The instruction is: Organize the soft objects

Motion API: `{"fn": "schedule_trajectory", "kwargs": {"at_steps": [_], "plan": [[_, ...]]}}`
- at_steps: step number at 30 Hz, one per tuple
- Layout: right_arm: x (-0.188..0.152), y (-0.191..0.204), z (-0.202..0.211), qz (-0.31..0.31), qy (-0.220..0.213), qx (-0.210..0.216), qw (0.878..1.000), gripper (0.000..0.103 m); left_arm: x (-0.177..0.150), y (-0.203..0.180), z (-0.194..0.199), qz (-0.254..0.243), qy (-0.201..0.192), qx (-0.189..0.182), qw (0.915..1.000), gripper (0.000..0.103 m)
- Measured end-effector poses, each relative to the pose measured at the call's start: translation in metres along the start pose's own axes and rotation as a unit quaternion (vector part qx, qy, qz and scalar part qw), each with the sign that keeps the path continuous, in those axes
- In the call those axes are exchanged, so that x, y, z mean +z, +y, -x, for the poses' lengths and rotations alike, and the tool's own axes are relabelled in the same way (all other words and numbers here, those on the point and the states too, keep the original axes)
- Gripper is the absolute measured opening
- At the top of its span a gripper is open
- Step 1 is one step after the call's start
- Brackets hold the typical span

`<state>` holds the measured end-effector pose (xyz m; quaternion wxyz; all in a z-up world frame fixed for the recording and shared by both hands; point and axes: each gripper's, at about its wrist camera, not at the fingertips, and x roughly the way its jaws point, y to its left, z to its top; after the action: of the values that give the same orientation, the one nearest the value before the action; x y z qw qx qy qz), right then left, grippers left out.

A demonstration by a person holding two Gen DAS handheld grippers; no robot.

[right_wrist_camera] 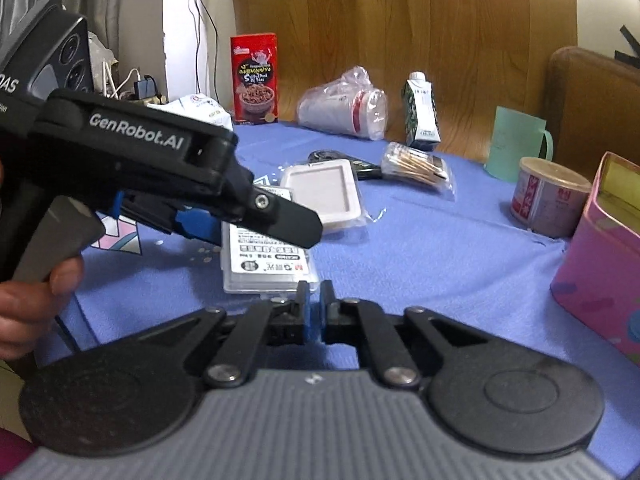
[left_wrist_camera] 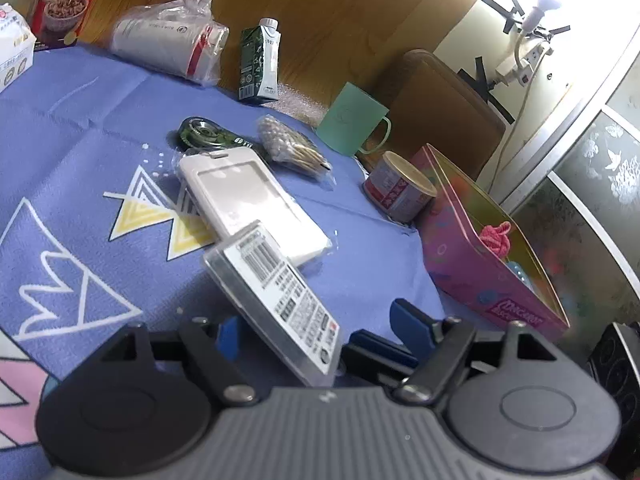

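Observation:
A clear flat packet with a barcode label (left_wrist_camera: 276, 304) lies between the wide-apart blue pads of my left gripper (left_wrist_camera: 320, 332), tilted up off the blue cloth (left_wrist_camera: 80, 128); no pad grips it. It also shows in the right wrist view (right_wrist_camera: 268, 268), under the left gripper (right_wrist_camera: 208, 224). My right gripper (right_wrist_camera: 314, 308) is shut and empty, just in front of the packet's near edge. A white card holder in plastic wrap (left_wrist_camera: 248, 200) lies beyond it. A pink tin box (left_wrist_camera: 492, 248) at the right holds a pink knotted soft thing (left_wrist_camera: 496, 238).
On the cloth: a bag of cotton swabs (left_wrist_camera: 288, 144), a green tape dispenser (left_wrist_camera: 204, 134), a small can (left_wrist_camera: 400, 186), a mint mug (left_wrist_camera: 352, 120), a green carton (left_wrist_camera: 260, 64), wrapped paper cups (left_wrist_camera: 172, 40), a red snack box (right_wrist_camera: 254, 80). A brown chair (left_wrist_camera: 440, 112) stands behind.

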<state>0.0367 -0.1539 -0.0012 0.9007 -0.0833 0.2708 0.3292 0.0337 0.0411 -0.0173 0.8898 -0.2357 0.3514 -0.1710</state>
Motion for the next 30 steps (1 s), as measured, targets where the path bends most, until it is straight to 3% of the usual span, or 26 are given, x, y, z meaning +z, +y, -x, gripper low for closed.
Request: {"fn": "schedule_trajectory", "kwargs": {"at_steps": [2,4,8,10,12,13,18,19,21,26,30], "plan": [[0.003,0.006,-0.002,0.024,0.002,-0.007,1.0,0.027,0.002,0.001,0.003,-0.001,-0.005,-0.004,1.0,0.076],[0.005,0.011,-0.002,0.046,-0.001,-0.008,0.999,0.047,0.004,0.007,0.006,0.0,-0.01,-0.005,0.9999,0.074],[0.011,0.014,-0.002,0.071,0.007,0.017,0.997,0.056,0.007,0.029,0.007,0.034,-0.008,-0.016,0.9993,0.061],[0.014,0.01,-0.002,0.063,0.015,0.045,0.997,0.065,0.009,0.039,0.008,0.053,-0.006,-0.028,0.9982,0.049],[0.017,0.005,-0.005,0.04,0.024,0.068,0.997,0.065,0.011,0.048,0.007,0.062,-0.004,-0.034,0.9975,0.039],[0.019,0.003,-0.008,0.027,0.032,0.08,0.996,0.066,0.011,0.051,0.007,0.067,-0.003,-0.039,0.997,0.026],[0.025,0.001,-0.028,-0.021,0.051,0.114,0.992,0.07,0.007,0.066,0.005,0.104,0.004,-0.094,0.9902,0.014],[0.024,0.003,-0.032,-0.025,0.048,0.118,0.992,0.068,0.007,0.066,0.006,0.109,0.004,-0.1,0.9891,0.014],[0.025,0.009,-0.033,-0.021,0.042,0.123,0.991,0.053,0.009,0.061,0.01,0.104,0.0,-0.097,0.9898,0.014],[0.026,0.006,-0.007,-0.019,-0.007,0.103,0.994,0.053,0.026,0.03,0.013,0.063,-0.006,-0.113,0.9915,0.014],[0.028,-0.007,0.024,-0.01,-0.058,0.045,0.997,0.053,0.049,-0.021,-0.007,0.005,0.005,-0.14,0.9902,0.014]]}}
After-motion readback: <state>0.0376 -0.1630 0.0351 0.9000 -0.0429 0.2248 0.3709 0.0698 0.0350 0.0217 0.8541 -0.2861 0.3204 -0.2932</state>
